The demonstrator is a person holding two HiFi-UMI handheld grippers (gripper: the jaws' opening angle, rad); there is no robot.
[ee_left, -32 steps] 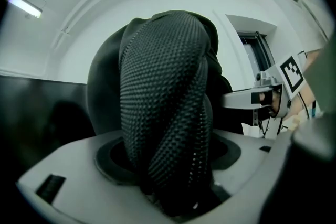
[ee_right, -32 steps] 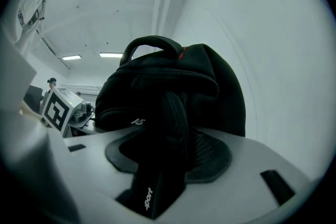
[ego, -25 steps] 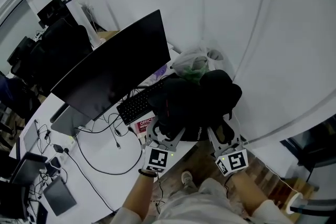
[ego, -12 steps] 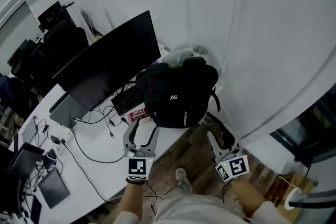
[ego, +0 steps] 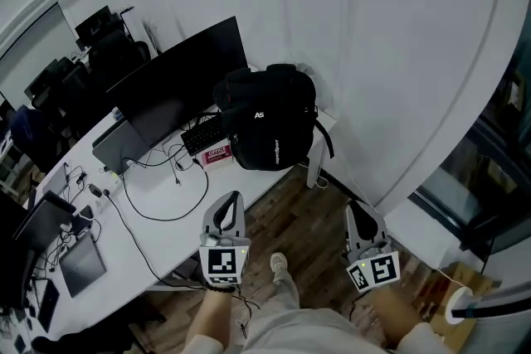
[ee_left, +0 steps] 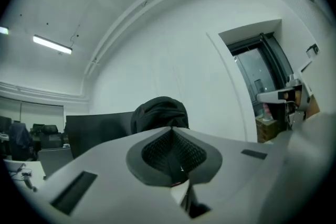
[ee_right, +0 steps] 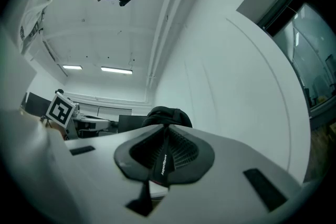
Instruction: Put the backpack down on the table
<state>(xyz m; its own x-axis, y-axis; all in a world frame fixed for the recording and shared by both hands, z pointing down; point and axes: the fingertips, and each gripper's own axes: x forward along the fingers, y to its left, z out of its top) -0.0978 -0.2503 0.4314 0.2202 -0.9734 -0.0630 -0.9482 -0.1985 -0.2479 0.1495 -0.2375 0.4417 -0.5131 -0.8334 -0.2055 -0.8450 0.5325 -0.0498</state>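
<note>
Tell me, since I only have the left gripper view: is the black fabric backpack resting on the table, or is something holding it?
Observer: The head view shows the black fabric backpack sitting on the white table's far end, with nothing holding it.
Operator: Where are the hand-held grippers?
Observer: The left hand-held gripper and right hand-held gripper hover over the wooden floor, apart from the table; the right one's jaws are closing on nothing.
Operator: Anything beside the backpack?
Observer: A black keyboard lies just left of it.
</note>
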